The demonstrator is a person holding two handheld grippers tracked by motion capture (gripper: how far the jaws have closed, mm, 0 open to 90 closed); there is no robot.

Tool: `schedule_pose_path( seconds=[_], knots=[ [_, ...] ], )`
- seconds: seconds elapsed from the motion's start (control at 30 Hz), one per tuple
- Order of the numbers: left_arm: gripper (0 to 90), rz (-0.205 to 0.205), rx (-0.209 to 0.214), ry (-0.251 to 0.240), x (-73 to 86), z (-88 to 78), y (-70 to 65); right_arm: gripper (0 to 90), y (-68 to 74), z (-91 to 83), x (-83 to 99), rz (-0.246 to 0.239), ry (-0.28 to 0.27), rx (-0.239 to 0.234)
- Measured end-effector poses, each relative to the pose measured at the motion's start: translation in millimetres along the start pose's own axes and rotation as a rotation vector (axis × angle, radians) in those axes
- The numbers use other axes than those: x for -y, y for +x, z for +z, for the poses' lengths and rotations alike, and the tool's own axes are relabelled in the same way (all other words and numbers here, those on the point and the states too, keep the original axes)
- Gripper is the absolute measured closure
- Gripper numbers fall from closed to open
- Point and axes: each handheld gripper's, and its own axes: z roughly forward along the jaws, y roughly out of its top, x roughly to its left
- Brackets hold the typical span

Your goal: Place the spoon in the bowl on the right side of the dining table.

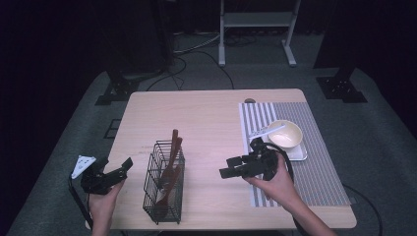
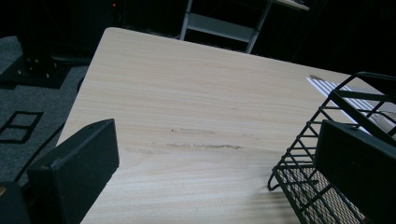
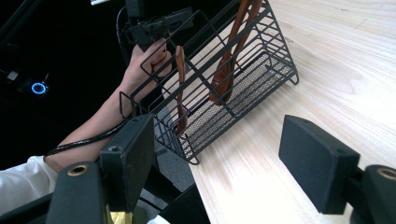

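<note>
A black wire basket stands on the pale wooden table, near its front left, with several brown wooden utensils upright in it. My left gripper hovers open just left of the basket, at the table's left edge. In the left gripper view its jaws are wide apart with nothing between them, and the basket is at the right. My right gripper is open to the right of the basket and points towards it. The right gripper view has the gripper empty, facing the basket and the utensils.
A cream bowl with a white spoon across it sits on a small tray on a striped placemat at the right. A white rack and dark stands are on the floor beyond the table.
</note>
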Motion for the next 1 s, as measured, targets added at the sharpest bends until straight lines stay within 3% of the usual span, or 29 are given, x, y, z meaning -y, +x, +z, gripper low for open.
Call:
schedule_pose_path(
  seconds=[1.0],
  knots=[
    [0.0, 0.001, 0.004, 0.001, -0.4, -0.3, -0.3, 25.8, 6.1, 29.5, -21.3, -0.009, 0.054, -0.020]
  ],
)
